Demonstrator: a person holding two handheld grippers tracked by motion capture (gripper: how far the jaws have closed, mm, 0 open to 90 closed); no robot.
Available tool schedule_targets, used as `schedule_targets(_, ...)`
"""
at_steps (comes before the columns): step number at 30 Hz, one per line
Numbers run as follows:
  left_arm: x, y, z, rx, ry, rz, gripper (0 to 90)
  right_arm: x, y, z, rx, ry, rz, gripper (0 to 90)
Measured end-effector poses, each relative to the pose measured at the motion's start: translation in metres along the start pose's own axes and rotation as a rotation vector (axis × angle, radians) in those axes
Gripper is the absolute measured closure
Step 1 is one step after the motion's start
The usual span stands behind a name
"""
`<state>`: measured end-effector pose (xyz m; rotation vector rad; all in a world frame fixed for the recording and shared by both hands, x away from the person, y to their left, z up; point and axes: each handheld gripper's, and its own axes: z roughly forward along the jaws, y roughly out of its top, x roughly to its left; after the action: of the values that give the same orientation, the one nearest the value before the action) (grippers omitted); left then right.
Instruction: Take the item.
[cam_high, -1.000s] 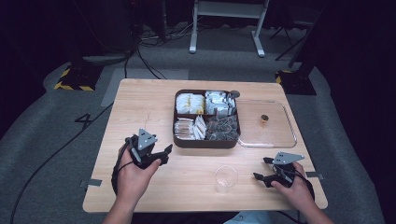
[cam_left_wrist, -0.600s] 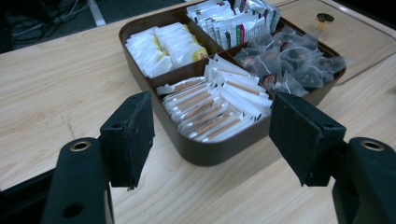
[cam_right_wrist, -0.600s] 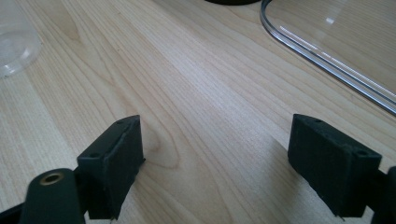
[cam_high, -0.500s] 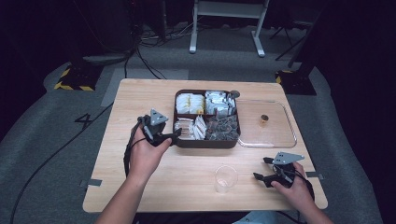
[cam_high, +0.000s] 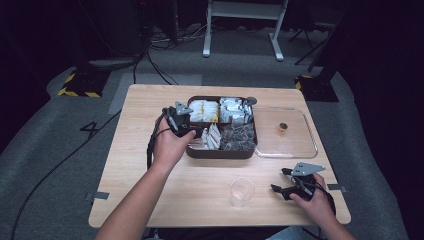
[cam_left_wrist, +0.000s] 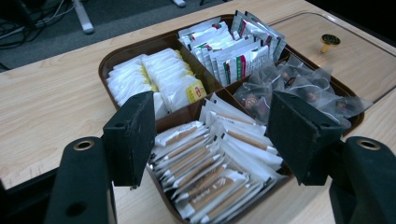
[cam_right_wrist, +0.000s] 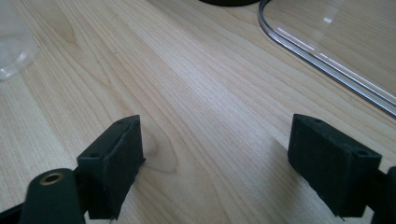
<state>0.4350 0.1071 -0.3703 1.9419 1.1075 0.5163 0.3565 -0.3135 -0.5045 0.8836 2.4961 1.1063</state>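
The left gripper (cam_high: 186, 126) was held over the near-left corner of the brown compartment tray (cam_high: 221, 152), its jaws spread wide and empty. In the left gripper view the jaws framed the near compartment of white stick sachets (cam_left_wrist: 212, 170), with nothing yet touched. The sachets were packed tightly, overlapping and leaning on one another, so it was judged that a wide closure could catch several at once, or that one could be dragged out with its neighbours and spilled onto the table (cam_high: 140, 165). Since the left jaw sat close to the tray's divider, a descent slightly off line could be expected to strike the wall and shift the tray. The thin flat packets could also be pinched only at an edge and slip free when lifted. The right gripper (cam_high: 285, 188) rested low on the table at the near right, jaws likewise wide and holding nothing, just beside the small clear cup (cam_high: 241, 191); a careless sweep could be expected to knock that light cup over. The transparent lid (cam_high: 292, 145) lay flat to the right of the tray, touching or nearly touching its side.
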Motion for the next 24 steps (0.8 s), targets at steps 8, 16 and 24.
schedule_targets(8, 0.009, 0.013, 0.022, -0.023, -0.019, -0.022, 34.8, 0.0, 0.0, 0.0, -0.001, -0.002, 0.0, 18.4)
schedule_targets(16, 0.021, 0.024, 0.052, 0.004, -0.017, -0.023, 36.1, 0.0, 0.0, 0.0, -0.001, -0.002, 0.0, 18.4)
schedule_targets(24, 0.028, 0.031, 0.08, 0.028, -0.015, -0.069, 38.2, 0.0, 0.0, 0.0, -0.001, -0.002, 0.0, 18.4)
